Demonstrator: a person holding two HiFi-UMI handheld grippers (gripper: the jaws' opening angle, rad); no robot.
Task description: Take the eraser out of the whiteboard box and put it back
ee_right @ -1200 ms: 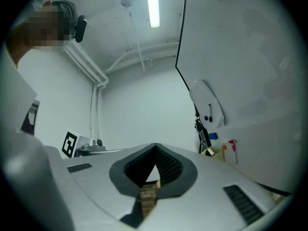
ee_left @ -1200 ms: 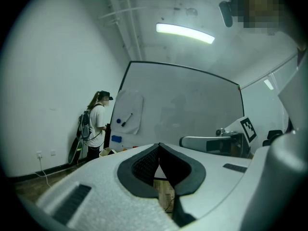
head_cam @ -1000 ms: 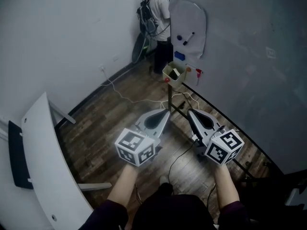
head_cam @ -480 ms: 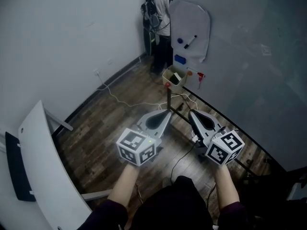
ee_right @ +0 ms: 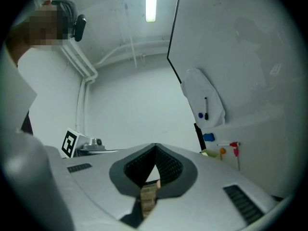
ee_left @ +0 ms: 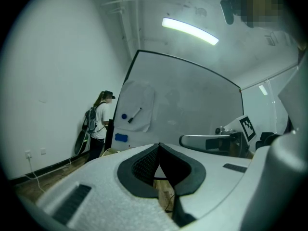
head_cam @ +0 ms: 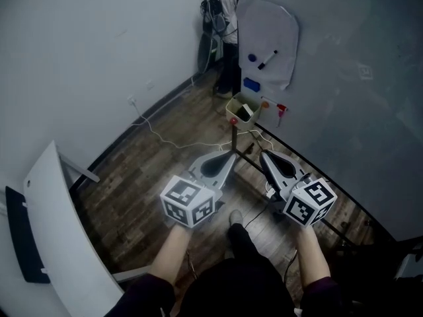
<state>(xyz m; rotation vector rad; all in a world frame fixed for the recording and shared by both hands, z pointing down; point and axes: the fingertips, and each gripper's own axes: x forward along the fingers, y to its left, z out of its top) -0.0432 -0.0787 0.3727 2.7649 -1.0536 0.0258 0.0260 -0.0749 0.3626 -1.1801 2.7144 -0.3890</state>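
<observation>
Left gripper (head_cam: 230,156) and right gripper (head_cam: 262,156) are both closed on nothing, side by side above open wooden floor (head_cam: 152,170). Ahead and well apart from them, the whiteboard box (head_cam: 230,105) hangs below the whiteboard (head_cam: 344,78). The dark block inside it looks like the eraser (head_cam: 244,113). A black post (head_cam: 234,137) and a white cable (head_cam: 165,135) lie between, and a person (head_cam: 228,18) stands beyond.

No readable text, numbers or brand names anywhere. Only signs: black-and-white square code patterns on the marker cube (head_cam: 189,202) of the left tool (head_cam: 230,155) and on the marker cube (head_cam: 309,202) of the right tool (head_cam: 262,155). One such code also faces each tool's camera (ee_left: 247,125) (ee_right: 70,142). No letters in them.
</observation>
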